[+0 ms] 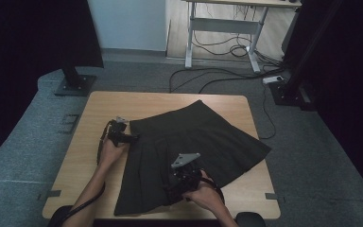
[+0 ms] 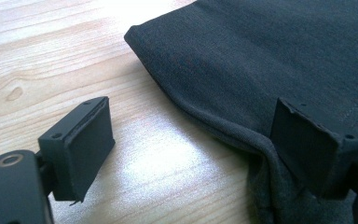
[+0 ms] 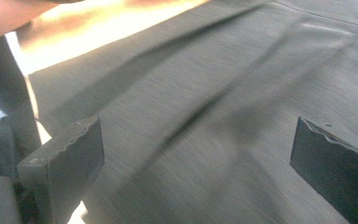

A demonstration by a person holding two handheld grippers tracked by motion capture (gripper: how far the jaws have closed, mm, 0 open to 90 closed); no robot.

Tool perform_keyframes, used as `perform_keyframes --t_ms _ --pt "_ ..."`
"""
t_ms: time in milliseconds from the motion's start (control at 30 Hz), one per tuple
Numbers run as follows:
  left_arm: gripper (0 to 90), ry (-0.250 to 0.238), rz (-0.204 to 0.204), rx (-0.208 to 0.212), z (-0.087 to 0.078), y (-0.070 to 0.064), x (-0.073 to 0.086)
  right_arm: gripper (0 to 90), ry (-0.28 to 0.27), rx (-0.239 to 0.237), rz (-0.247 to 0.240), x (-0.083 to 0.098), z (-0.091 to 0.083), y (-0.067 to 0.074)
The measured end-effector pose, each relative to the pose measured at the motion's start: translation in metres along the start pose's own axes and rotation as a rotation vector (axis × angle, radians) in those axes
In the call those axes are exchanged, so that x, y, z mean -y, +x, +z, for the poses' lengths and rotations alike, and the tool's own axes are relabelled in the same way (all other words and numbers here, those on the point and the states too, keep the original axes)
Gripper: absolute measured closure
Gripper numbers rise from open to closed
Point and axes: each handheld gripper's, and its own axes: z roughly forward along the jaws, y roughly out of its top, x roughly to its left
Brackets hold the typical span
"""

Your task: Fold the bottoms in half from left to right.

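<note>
dark pleated skirt [image 1: 194,151] lies flat on the wooden table [image 1: 94,113], waistband toward the far edge. left gripper [image 2: 191,149] sits at the skirt's left edge, jaws apart, one on bare wood, one on fabric. right gripper [image 3: 196,158] rests over the pleats, jaws apart.

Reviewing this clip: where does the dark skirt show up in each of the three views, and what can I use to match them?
High view: skirt spread across table centre.
Left gripper view: skirt upper right, its edge between open jaws.
Right gripper view: skirt under open jaws.
Shared landmark: light wooden table, also at left and top left.
</note>
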Motion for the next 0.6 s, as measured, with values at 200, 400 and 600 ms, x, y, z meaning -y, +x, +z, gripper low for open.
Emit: perform_keyframes --t_ms 200,400,600 --pt "13.4 0.001 0.001 -0.001 0.0 0.0 0.0 0.9 0.026 -0.072 -0.059 -0.011 0.022 0.022" --pt "13.3 0.002 0.003 0.0 0.0 0.0 0.0 0.0 0.077 -0.106 -0.126 -0.012 0.048 0.042" --pt "13.3 0.001 0.003 0.0 0.0 0.0 0.0 0.0 0.127 -0.136 -0.165 -0.007 0.068 0.054"
